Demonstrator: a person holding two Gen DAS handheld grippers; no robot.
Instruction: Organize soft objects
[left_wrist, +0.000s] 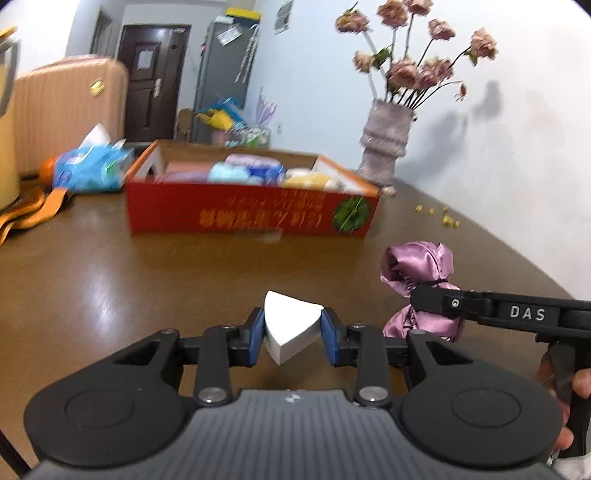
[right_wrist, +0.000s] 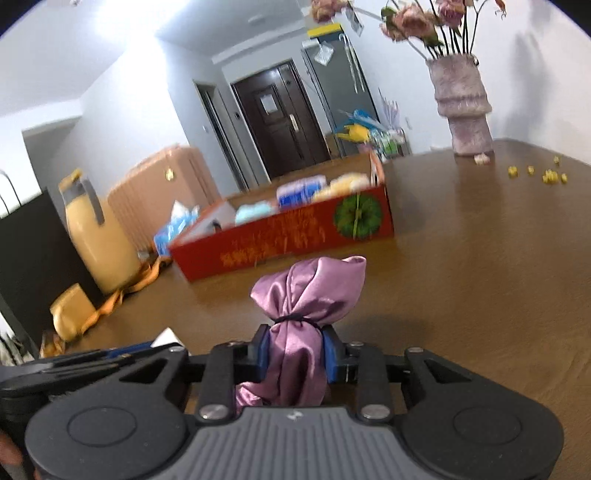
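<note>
My left gripper (left_wrist: 292, 332) is shut on a white wedge-shaped sponge (left_wrist: 290, 325), held above the brown table (left_wrist: 110, 280). My right gripper (right_wrist: 295, 349) is shut on a purple satin pouch (right_wrist: 306, 295) tied with a black band; the pouch also shows at the right of the left wrist view (left_wrist: 417, 269). A red cardboard box (left_wrist: 251, 214) stands ahead on the table, open on top, with several soft pastel items inside; it also shows in the right wrist view (right_wrist: 280, 236).
A vase of pink flowers (left_wrist: 384, 147) stands at the back right by the wall. Small yellow bits (left_wrist: 443, 218) lie near it. A blue tissue pack (left_wrist: 92, 166), an orange strap (left_wrist: 33, 214) and a yellow jug (right_wrist: 99, 236) are at the left.
</note>
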